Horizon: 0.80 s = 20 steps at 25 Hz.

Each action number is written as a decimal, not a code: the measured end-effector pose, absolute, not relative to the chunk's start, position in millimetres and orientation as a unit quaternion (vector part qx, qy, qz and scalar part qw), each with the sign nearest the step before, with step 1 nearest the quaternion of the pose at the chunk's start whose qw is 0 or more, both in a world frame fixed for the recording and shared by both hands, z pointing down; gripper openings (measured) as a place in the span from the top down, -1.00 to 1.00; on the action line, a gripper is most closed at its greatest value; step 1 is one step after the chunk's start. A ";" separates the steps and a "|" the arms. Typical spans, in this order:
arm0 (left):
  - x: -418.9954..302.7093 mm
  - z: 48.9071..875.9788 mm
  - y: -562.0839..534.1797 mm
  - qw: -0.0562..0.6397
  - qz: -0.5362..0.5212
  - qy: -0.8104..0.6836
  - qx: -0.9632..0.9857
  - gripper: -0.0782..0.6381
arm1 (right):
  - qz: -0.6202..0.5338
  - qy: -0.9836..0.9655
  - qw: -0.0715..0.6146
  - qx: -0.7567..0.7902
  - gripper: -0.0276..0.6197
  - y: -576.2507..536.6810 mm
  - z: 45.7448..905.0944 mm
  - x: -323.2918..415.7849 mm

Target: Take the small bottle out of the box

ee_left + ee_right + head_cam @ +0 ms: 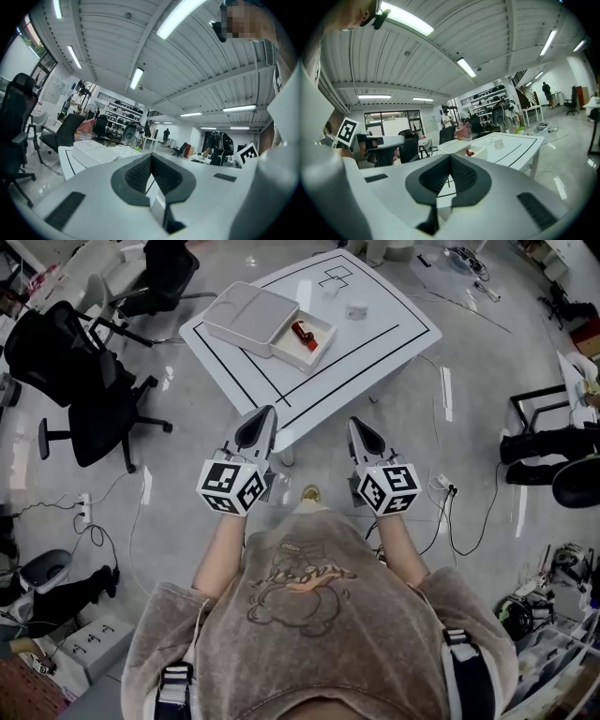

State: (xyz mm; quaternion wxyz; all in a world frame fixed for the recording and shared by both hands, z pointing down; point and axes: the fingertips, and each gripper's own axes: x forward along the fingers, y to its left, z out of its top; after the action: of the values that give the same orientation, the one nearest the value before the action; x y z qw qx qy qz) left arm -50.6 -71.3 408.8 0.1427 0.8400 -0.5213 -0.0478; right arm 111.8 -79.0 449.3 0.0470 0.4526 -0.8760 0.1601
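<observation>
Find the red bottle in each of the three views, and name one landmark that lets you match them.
Head view: bottle upper centre, lying in the open box.
Left gripper view: bottle not visible; only the box's outside shows, left of centre.
Right gripper view: bottle just right of centre, in the box.
Shared landmark: the white table with black lines.

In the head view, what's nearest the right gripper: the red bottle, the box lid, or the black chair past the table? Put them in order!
1. Red bottle, in the box, ahead-left of the right gripper.
2. Box lid, left of the box.
3. Black chair, beyond the table, far left.
</observation>
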 end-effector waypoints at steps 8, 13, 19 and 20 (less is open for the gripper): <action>-40.3 404.6 -118.0 0.131 -0.050 -0.535 0.833 0.76 | 0.157 -0.887 0.051 0.431 0.92 -135.8 456.1 118.1; -38.5 398.7 -143.7 0.118 -0.053 -0.536 0.834 0.76 | 0.160 -0.889 0.051 0.426 0.92 -154.9 463.3 110.9; -46.1 400.0 -165.1 0.119 -0.044 -0.529 0.839 0.76 | 0.167 -0.882 0.042 0.439 0.92 -171.1 461.5 110.3; -47.2 399.3 -168.5 0.119 -0.043 -0.526 0.841 0.76 | 0.165 -0.879 0.039 0.445 0.92 -175.0 459.7 111.1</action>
State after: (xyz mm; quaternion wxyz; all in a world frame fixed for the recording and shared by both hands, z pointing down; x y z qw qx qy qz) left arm -47.2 -168.5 399.3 0.1188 0.8411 -0.5259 -0.0430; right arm 111.1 -175.0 459.7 0.0390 0.4448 -0.8794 0.1651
